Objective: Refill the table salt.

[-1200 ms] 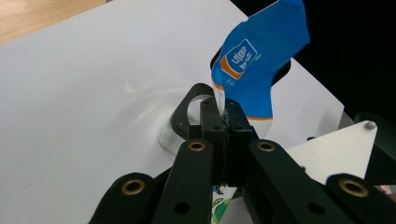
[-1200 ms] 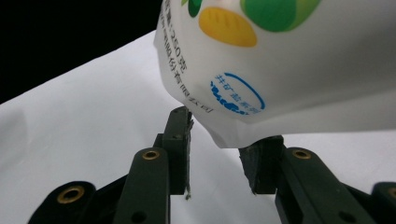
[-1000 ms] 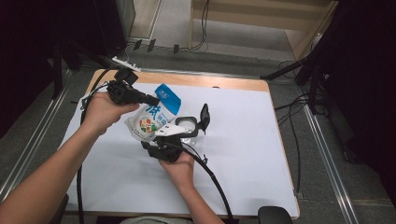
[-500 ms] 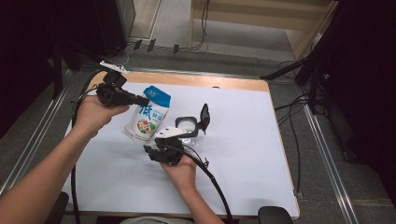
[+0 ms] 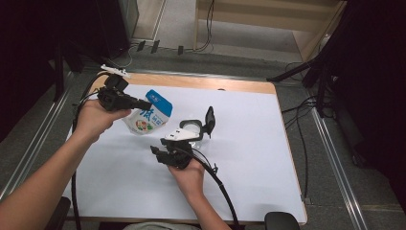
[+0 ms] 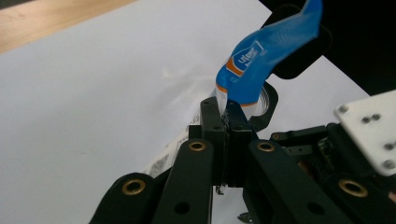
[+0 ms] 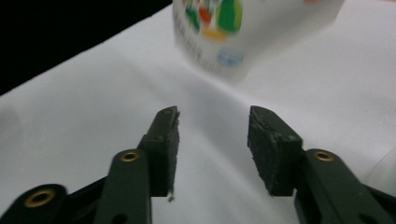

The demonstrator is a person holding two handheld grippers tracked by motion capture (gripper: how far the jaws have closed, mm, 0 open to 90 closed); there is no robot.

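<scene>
Clearly left gripper (image 6: 226,114) pinches the pouch (image 5: 146,114); right gripper (image 7: 212,135) gapes.

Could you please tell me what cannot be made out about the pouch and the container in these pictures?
- Pouch: its print is too small to read in the high view, and blurred and cut off by the top edge in the right gripper view.
- Clear container with open black lid: the right gripper covers part; any contents are unclear.
</scene>
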